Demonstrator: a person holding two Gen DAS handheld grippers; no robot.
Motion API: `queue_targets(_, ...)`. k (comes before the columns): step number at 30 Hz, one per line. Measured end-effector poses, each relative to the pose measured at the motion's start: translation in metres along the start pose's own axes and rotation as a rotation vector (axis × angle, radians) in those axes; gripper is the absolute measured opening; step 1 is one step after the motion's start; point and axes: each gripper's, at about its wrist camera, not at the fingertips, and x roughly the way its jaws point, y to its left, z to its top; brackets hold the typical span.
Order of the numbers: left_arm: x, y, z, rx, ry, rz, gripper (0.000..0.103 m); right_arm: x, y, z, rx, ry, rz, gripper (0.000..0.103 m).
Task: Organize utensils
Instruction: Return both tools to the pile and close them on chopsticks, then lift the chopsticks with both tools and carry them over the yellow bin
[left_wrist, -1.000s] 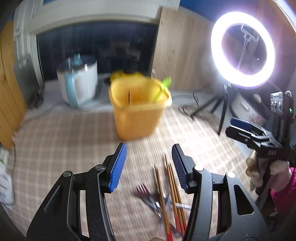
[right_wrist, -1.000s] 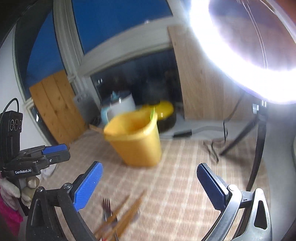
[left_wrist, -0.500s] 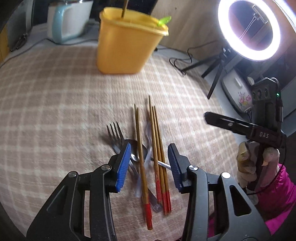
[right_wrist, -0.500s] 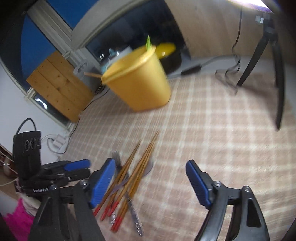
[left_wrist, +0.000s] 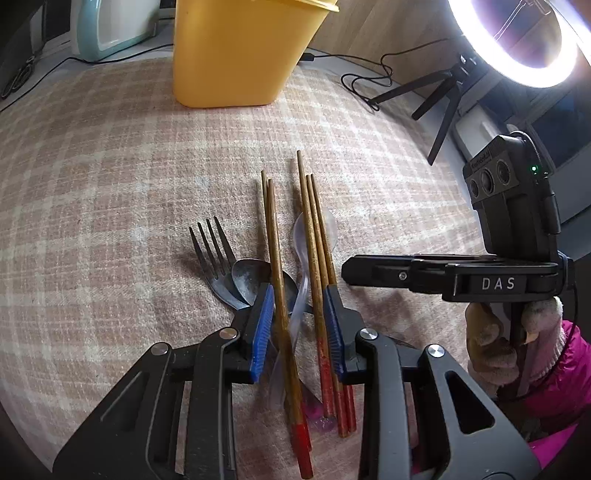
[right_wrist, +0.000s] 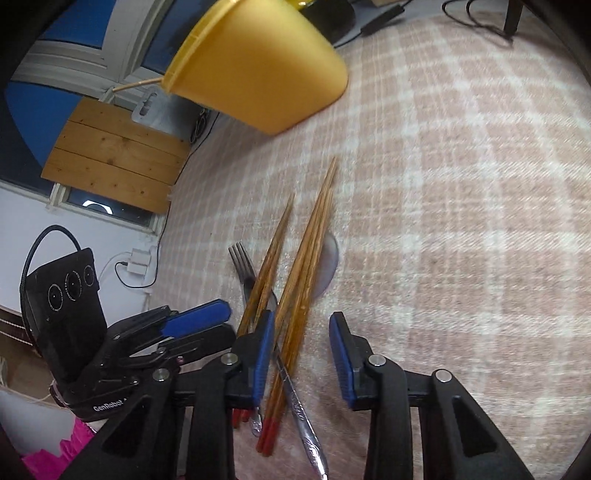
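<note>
Several red-tipped wooden chopsticks (left_wrist: 314, 243) lie in a pile on the checked cloth with a metal fork (left_wrist: 214, 254), a metal spoon (left_wrist: 251, 277) and a clear plastic spoon (left_wrist: 306, 236). My left gripper (left_wrist: 299, 310) is low over the pile, its jaws open around the chopsticks. My right gripper (right_wrist: 301, 350) is open, low over the same chopsticks (right_wrist: 306, 251), with three of them and a metal handle (right_wrist: 303, 417) between its jaws. The yellow tub (left_wrist: 243, 48) stands beyond; it also shows in the right wrist view (right_wrist: 258, 66).
A ring light (left_wrist: 517, 44) on a black tripod (left_wrist: 436, 99) stands at the right edge of the cloth. A pale blue kettle (left_wrist: 114, 26) sits behind the tub. Cables (left_wrist: 369, 77) run along the far edge.
Both grippers have dropped from a raised position down to the utensil pile. The jaws of both have narrowed and now bracket the chopsticks.
</note>
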Motion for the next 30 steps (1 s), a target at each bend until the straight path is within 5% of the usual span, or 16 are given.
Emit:
queue_targets(16, 0.022, 0.006, 0.007, -0.011, 0.045, 0.0, 0.007, 0.014, -0.004, 0.01, 0.052, 0.018, 0.014, 0.012)
queue_targets(30, 0.016, 0.013, 0.007, -0.032, 0.026, -0.016, 0.004, 0.007, -0.01, 0.005, 0.061, 0.012, 0.033, 0.004)
